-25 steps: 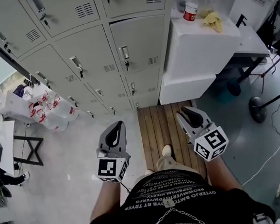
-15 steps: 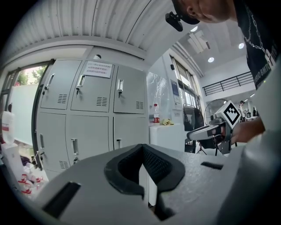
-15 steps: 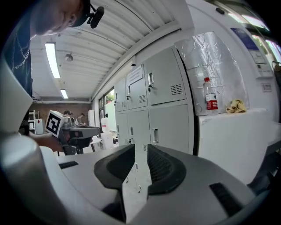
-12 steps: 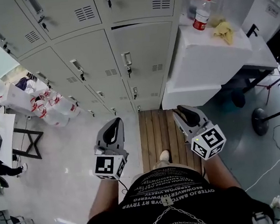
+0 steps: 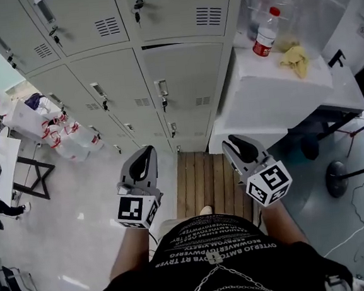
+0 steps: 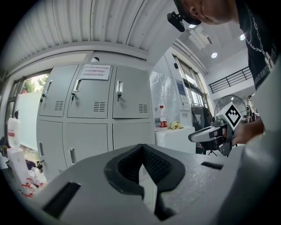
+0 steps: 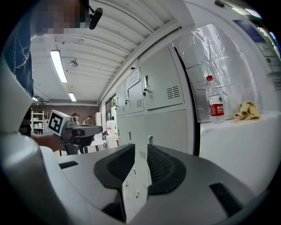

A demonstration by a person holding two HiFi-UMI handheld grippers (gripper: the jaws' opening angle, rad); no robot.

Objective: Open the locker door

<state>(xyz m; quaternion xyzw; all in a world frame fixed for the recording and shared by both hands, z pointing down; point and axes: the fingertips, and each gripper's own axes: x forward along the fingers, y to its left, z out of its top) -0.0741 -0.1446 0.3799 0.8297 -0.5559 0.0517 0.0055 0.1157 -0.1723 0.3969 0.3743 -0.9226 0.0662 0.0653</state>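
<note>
The locker bank fills more of my head view than a second ago. It has grown and slid down towards me from 12 o'clock, so I am walking up to it. The white worktop at 2 o'clock, with its bottle and yellow cloth, has drawn nearer too, and less of the wooden floor strip lies ahead of me.

The locker door I take to be mine stands dead ahead at 12 o'clock, in the column next to the worktop. A dark line runs along its top edge. From up here I cannot tell whether that means it is already off its latch.

Both tools have travelled forward with me and stay roughly level, aimed at the bank. My left hand-held gripper, at 8 o'clock, has its tips pressed together on nothing. My right hand-held gripper, at 4 o'clock, keeps its jaws a little spread, with only the lockers showing through the gap.

The door's handle is well apart from both tools, so this is only the approach and the opening itself is not yet begun. I judge the right tool, already parted, the likelier one to take the handle.
</note>
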